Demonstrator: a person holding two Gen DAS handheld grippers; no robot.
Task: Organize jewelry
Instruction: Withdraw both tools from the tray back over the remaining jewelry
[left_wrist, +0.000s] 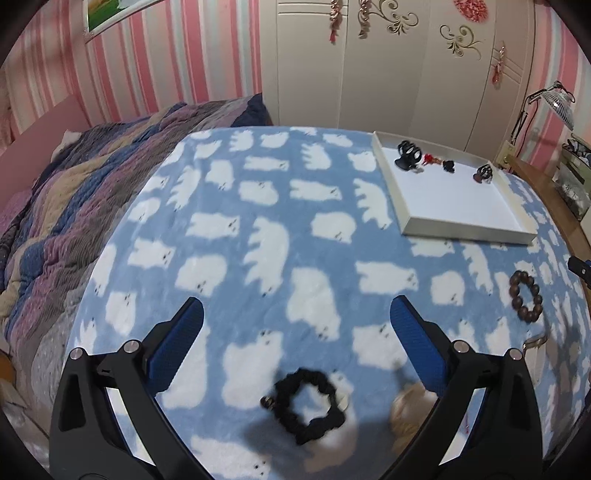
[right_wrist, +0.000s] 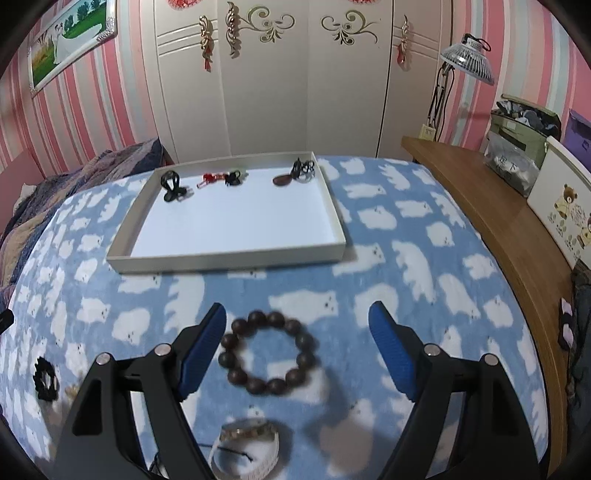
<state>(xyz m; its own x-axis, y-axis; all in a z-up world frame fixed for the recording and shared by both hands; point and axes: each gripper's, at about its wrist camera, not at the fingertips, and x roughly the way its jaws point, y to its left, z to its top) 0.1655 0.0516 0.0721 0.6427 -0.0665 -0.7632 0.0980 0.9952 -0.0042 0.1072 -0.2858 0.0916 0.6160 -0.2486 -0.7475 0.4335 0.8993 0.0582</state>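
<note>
Both tongs were spread wide, nothing pinched. The left gripper (left_wrist: 295, 321) hung over the black scrunchie (left_wrist: 306, 404), which lay flat on the blue bear-print blanket (left_wrist: 258, 221) low between its blue pads — placed, I judge, so the fingers could drop either side of it. The right gripper (right_wrist: 297, 325) was lined up the same way over the wooden bead bracelet (right_wrist: 266, 352); its left pad sat just beside the beads, whether touching I cannot tell, the right pad was well apart.

The white tray (right_wrist: 229, 256) lay farther up the blanket, ahead of both grippers. A black claw clip (right_wrist: 171, 186), a small red piece (right_wrist: 207, 179), another small black piece (right_wrist: 232, 179) and a dark cord with a brown pendant (right_wrist: 295, 173) were lined along its far wall — probably kept in a row so the near floor stayed free for the rest.

A pale band with a metal chain on it (right_wrist: 245, 448) lay loose below the bracelet, and something tan and blurry (left_wrist: 408, 410) sat right of the scrunchie. Sorting looked partway done.
</note>
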